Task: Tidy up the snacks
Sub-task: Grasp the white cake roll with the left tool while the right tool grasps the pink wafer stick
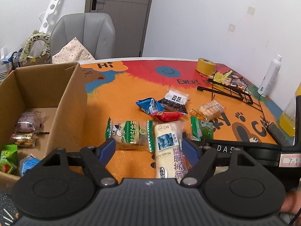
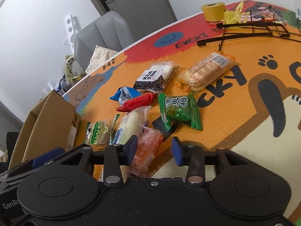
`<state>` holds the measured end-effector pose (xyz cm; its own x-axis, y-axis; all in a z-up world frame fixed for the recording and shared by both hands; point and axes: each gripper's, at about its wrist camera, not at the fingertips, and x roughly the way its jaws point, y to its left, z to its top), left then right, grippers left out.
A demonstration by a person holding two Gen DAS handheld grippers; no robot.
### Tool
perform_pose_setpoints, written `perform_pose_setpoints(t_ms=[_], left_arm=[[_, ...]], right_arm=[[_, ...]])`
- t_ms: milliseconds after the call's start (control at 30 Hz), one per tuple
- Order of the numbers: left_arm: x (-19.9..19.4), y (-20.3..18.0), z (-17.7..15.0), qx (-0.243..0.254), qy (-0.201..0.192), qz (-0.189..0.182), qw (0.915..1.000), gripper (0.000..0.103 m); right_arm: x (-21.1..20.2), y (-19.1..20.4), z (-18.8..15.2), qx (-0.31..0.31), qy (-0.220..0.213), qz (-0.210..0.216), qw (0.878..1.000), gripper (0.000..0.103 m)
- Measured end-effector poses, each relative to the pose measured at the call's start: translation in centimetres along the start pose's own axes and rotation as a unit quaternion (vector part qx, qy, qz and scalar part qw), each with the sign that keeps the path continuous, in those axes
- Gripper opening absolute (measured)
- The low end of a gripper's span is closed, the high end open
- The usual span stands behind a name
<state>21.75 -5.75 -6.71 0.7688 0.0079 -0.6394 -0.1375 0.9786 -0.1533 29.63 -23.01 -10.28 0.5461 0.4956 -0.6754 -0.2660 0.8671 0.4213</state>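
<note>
Cardboard box [image 1: 45, 94], at left on the table mat [image 1: 131, 94]: it holds a purple-brown packet, a nut packet, a green packet [image 1: 7, 160] and a blue one.

Mat lettering: "Hi", "EVERY", part of "LUCKY". A tape roll [image 1: 205, 66] and a wire rack [image 1: 231, 90] stand at the far right.

Left gripper [image 1: 148, 149]: jaws spread, straddling the near end of a long white cake packet [image 1: 166, 146] with purple print; a green-and-white bun packet [image 1: 128, 133] lies just beside its left finger.

Right gripper [image 2: 153, 148]: jaws apart, an orange wafer packet [image 2: 147, 148] between them, apparently touching the left pad though blur hides it, clear of the right. A green plum packet [image 2: 178, 111] lies just beyond.
</note>
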Motion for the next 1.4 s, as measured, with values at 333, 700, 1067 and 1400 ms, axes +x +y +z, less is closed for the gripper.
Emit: perform_pose_setpoints(t_ms=[333, 700, 1067, 1400], left_arm=[[1.8, -0.2, -0.8, -0.005, 0.019, 0.003, 0.9998, 0.077], [3.6, -2.5, -1.9, 0.014, 0.028, -0.001, 0.9995, 0.075], [4.4, -2.8, -2.9, 0.039, 0.032, 0.003, 0.9987, 0.034], [1.7, -1.8, -1.7, 0.015, 0.001, -0.017, 0.9997, 0.015]], right_arm=[[-1.6, -1.4, -0.8, -0.015, -0.019, -0.021, 0.999, 0.015], [-3.5, -4.1, -1.1, 0.000, -0.021, -0.039, 0.999, 0.017], [-2.5, -2.2, -1.7, -0.057, -0.027, -0.073, 0.995, 0.017], [-4.6, -0.5, -1.2, -0.058, -0.062, -0.049, 0.995, 0.016]])
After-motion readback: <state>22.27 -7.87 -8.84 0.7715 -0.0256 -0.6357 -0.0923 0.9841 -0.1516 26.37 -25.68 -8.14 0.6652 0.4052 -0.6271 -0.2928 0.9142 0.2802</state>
